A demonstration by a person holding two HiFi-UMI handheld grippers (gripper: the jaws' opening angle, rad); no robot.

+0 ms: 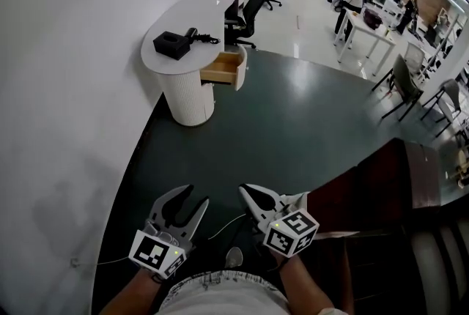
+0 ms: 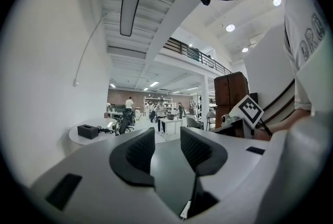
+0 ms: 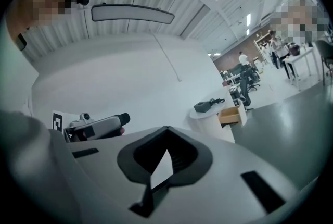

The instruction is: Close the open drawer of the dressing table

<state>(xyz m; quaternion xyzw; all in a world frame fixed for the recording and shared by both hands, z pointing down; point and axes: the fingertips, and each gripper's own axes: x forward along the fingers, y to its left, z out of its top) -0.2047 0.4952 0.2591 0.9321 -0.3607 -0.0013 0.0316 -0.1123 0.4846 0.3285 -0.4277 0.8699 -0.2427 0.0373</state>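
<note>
Against the wall, white fluted dressing table — wood-lined drawer jutting open

Open floor toward drawer (wall at left)

The left gripper and right gripper have smooth, matt grey plastic shells, and their pads are black, finely ribbed and rubber-like. Well ahead of them, the dressing table has a smooth matt white top over a fluted white base. Its drawer shows bare light wood inside. The floor beneath the grippers is dark and smooth with a faint sheen. The cabinet to the right of the right gripper looks like polished dark wood.
</note>
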